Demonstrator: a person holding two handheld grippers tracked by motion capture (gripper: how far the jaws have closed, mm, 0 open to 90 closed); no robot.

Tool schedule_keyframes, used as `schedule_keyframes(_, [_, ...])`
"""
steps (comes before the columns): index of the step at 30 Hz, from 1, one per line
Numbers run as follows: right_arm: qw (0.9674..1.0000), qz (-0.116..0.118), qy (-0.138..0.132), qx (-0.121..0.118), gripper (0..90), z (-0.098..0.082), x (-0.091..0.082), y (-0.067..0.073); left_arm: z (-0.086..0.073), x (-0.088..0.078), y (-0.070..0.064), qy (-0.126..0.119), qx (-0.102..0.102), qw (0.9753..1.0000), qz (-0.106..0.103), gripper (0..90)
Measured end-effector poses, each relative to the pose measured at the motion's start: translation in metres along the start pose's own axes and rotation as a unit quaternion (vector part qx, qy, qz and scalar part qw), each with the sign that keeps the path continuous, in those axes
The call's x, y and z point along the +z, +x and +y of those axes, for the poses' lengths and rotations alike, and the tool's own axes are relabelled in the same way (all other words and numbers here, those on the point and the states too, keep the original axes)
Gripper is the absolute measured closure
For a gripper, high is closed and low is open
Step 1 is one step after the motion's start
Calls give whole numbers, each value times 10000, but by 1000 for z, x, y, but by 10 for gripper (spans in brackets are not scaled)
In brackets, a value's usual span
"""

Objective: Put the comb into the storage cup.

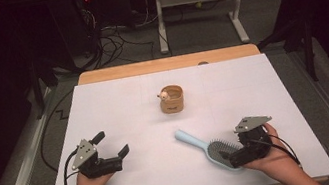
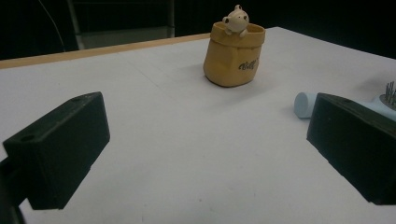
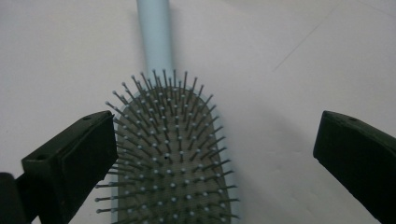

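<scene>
Hairbrush [image 1: 211,148] lies flat at the near right, bristles up; we judge nothing gripped yet. Our right gripper [image 3: 210,158] straddles its head, jaws wide; our left gripper [image 1: 112,144] waits empty, jaws spread.

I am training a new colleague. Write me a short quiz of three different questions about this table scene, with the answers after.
1. True or false: the right tool is already shut on the hairbrush.
2. Multiple choice: where does the brush handle point? A) toward the far left of the table, B) toward the person, C) straight up.
3. Short answer: what peeks over the rim of the tan pot?

Key
1. False. Its jaws stand open, with the bristle head low between them.
2. A.
3. A small pale bear figure.
</scene>
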State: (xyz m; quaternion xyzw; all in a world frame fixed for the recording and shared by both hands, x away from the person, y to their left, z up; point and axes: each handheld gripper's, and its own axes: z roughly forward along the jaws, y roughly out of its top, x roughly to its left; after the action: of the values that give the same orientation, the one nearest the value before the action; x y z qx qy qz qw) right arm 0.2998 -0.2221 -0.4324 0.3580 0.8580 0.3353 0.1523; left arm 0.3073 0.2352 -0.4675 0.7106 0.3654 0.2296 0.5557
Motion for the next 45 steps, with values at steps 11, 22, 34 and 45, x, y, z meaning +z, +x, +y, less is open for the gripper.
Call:
schedule_keyframes(11, [9997, 184, 167, -63, 5, -3, 8, 6, 0, 0, 1, 2, 0, 10000, 14, 0])
schedule_keyframes(22, [9993, 261, 241, -144, 4, -3, 8, 11, 0, 0, 0, 15, 1, 10000, -1, 0])
schedule_keyframes(34, [9960, 331, 703, -442, 75, -4, 24, 15, 0, -1, 1, -12, -15, 10000, 11, 0])
schedule_keyframes(45, [9943, 365, 868, -507, 135, -9, 28, 15, 0, 0, 0, 16, 12, 10000, -7, 3])
